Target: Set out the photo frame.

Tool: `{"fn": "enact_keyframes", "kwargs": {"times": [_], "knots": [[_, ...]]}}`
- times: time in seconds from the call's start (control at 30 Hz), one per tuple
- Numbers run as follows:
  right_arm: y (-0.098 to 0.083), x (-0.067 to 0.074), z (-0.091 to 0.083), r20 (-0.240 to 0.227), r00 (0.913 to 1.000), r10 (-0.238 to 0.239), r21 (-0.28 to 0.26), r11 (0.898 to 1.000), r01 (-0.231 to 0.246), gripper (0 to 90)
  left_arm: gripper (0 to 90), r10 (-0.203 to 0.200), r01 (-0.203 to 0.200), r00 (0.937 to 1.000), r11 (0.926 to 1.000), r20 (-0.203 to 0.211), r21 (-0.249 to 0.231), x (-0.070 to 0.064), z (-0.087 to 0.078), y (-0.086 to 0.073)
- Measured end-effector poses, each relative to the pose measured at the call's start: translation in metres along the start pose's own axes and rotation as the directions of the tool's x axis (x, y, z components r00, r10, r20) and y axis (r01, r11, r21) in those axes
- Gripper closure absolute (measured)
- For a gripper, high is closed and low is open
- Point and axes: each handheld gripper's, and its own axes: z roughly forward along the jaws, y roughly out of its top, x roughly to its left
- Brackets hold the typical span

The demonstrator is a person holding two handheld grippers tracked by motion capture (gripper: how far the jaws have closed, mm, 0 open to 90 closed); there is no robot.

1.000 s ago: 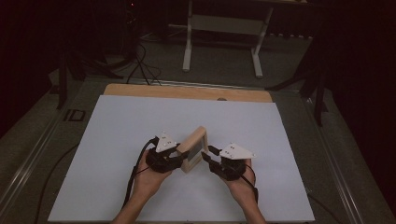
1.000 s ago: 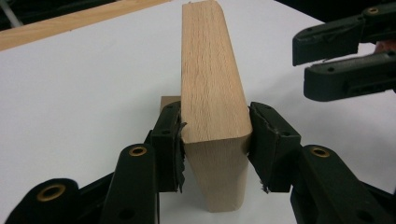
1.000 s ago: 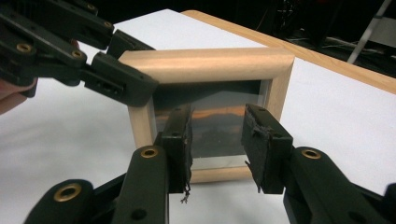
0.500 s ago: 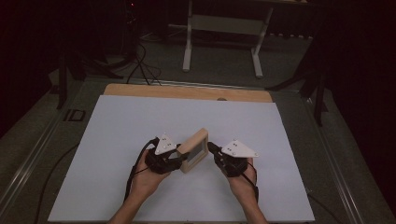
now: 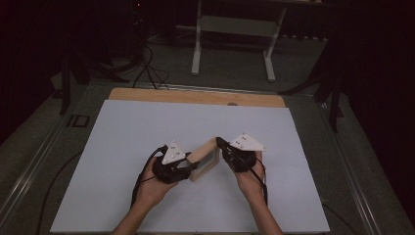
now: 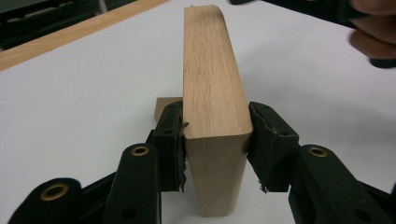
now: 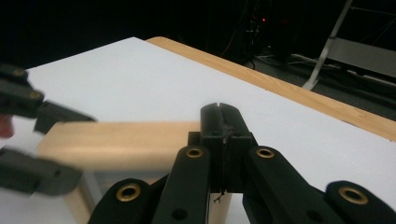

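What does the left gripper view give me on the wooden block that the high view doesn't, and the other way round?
Left gripper view: the left gripper has its pads pressed on both side faces of the wooden block, which stands on edge.
High view: the right gripper sits at the block's far end, its jaws shut with nothing between them, and both hands are on the white table.
Both: the block held on the white surface.

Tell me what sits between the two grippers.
A wooden frame stands on edge between them in the high view; the left gripper clamps its end, and the shut right gripper is at its far end.
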Motion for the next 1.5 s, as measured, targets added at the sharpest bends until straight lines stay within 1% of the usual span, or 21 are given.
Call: {"fn": "enact_keyframes", "kwargs": {"times": [0.03, 0.07, 0.23, 0.27, 0.37, 0.4, 0.43, 0.47, 0.53, 0.7, 0.73, 0.83, 0.9, 0.93, 0.97, 1.0, 1.1, 1.13, 1.2, 1.27, 1.5], "knots": [[0.0, 0.0, 0.0, 0.0, 1.0, 0.0, 0.0, 1.0, 0.0, 89.7, 59.0, 0.0, 0.0, 1.0, 1.0, 0.0, 0.0, 0.0, 0.0, 0.0], [0.002, -0.001, 0.004, -0.001, 1.0, -0.001, 0.006, 1.0, 0.001, 89.6, 59.1, 0.015, -0.015, 0.9998, 0.9999, 0.011, -0.002, 0.0, 0.0, -0.001], [0.006, -0.004, 0.013, 0.002, 1.0, 0.005, 0.021, 1.0, -0.005, 89.7, 59.4, 0.012, -0.012, 0.9997, 0.9999, 0.021, -0.005, 0.003, 0.0, -0.001], [0.007, -0.007, 0.018, 0.003, 0.9999, 0.013, 0.024, 1.0, -0.013, 89.6, 59.5, 0.015, -0.015, 0.9996, 0.9999, 0.024, -0.007, 0.003, 0.0, -0.002], [0.009, -0.009, 0.021, 0.006, 0.9998, 0.021, 0.029, 0.999, -0.021, 89.6, 59.5, 0.024, -0.024, 0.9994, 0.9997, 0.025, -0.007, 0.003, 0.0, -0.002], [0.011, -0.01, 0.024, 0.009, 0.9998, 0.018, 0.036, 0.999, -0.018, 89.6, 59.5, 0.033, -0.033, 0.9992, 0.9994, 0.022, -0.007, 0.002, 0.0, -0.002], [0.011, -0.01, 0.024, 0.009, 0.9998, 0.018, 0.036, 0.999, -0.018, 89.6, 59.5, 0.033, -0.033, 0.9992, 0.9994, 0.022, -0.007, 0.002, 0.0, -0.002], [0.013, -0.011, 0.027, 0.009, 0.9999, 0.011, 0.044, 0.999, -0.011, 89.7, 59.4, 0.046, -0.046, 0.9988, 0.9989, 0.018, -0.005, 0.001, 0.0, -0.002], [0.014, -0.011, 0.03, 0.01, 0.9999, 0.004, 0.053, 0.999, -0.004, 89.6, 59.4, 0.053, -0.053, 0.9985, 0.9986, 0.017, -0.005, -0.001, 0.0, -0.002], [0.013, -0.011, 0.033, 0.015, 0.9999, -0.006, 0.07, 0.998, 0.005, 89.6, 59.3, 0.054, -0.054, 0.9984, 0.9986, 0.016, -0.005, 0.0, 0.0, -0.002], [0.012, -0.011, 0.035, 0.02, 0.9996, -0.019, 0.084, 0.996, 0.017, 89.6, 59.3, 0.054, -0.054, 0.9984, 0.9985, 0.017, -0.007, 0.0, 0.0, -0.002], [0.011, -0.011, 0.036, 0.026, 0.9992, -0.032, 0.096, 0.995, 0.029, 89.6, 59.2, 0.057, -0.056, 0.9983, 0.9984, 0.017, -0.007, 0.0, 0.0, -0.002], [0.011, -0.011, 0.036, 0.025, 0.9989, -0.039, 0.102, 0.994, 0.036, 89.6, 59.1, 0.062, -0.062, 0.998, 0.9981, 0.013, -0.007, 0.0, 0.0, -0.002], [0.01, -0.011, 0.037, 0.024, 0.9991, -0.034, 0.102, 0.994, 0.031, 89.6, 58.9, 0.077, -0.077, 0.997, 0.997, 0.001, -0.002, -0.002, 0.0, -0.002], [0.01, -0.011, 0.037, 0.024, 0.9991, -0.034, 0.102, 0.994, 0.031, 89.6, 58.8, 0.077, -0.077, 0.997, 0.997, 0.001, -0.002, -0.002, 0.0, -0.002], [0.01, -0.011, 0.037, 0.024, 0.9991, -0.035, 0.101, 0.994, 0.032, 89.6, 58.6, 0.092, -0.092, 0.9957, 0.9958, -0.012, 0.0, -0.003, 0.0, -0.002], [0.01, -0.011, 0.037, 0.024, 0.999, -0.038, 0.103, 0.994, 0.035, 89.6, 58.6, 0.093, -0.093, 0.9955, 0.9956, -0.015, -0.001, -0.004, 0.0, -0.002], [0.011, -0.011, 0.036, 0.025, 0.9987, -0.044, 0.109, 0.993, 0.041, 89.6, 58.5, 0.098, -0.098, 0.9948, 0.9952, -0.028, 0.0, -0.004, 0.0, -0.002], [0.011, -0.011, 0.035, 0.027, 0.9986, -0.046, 0.109, 0.993, 0.043, 89.6, 58.4, 0.098, -0.098, 0.9945, 0.9952, -0.036, 0.001, -0.003, 0.0, -0.003], [0.011, -0.011, 0.034, 0.035, 0.9981, -0.051, 0.113, 0.992, 0.047, 89.6, 57.9, 0.091, -0.091, 0.9945, 0.9959, -0.052, 0.002, -0.003, 0.0, -0.003], [0.01, -0.01, 0.033, 0.046, 0.9981, -0.042, 0.118, 0.992, 0.036, 89.7, 56.7, 0.092, -0.092, 0.9929, 0.9957, -0.075, 0.004, -0.001, 0.001, -0.003]]}}
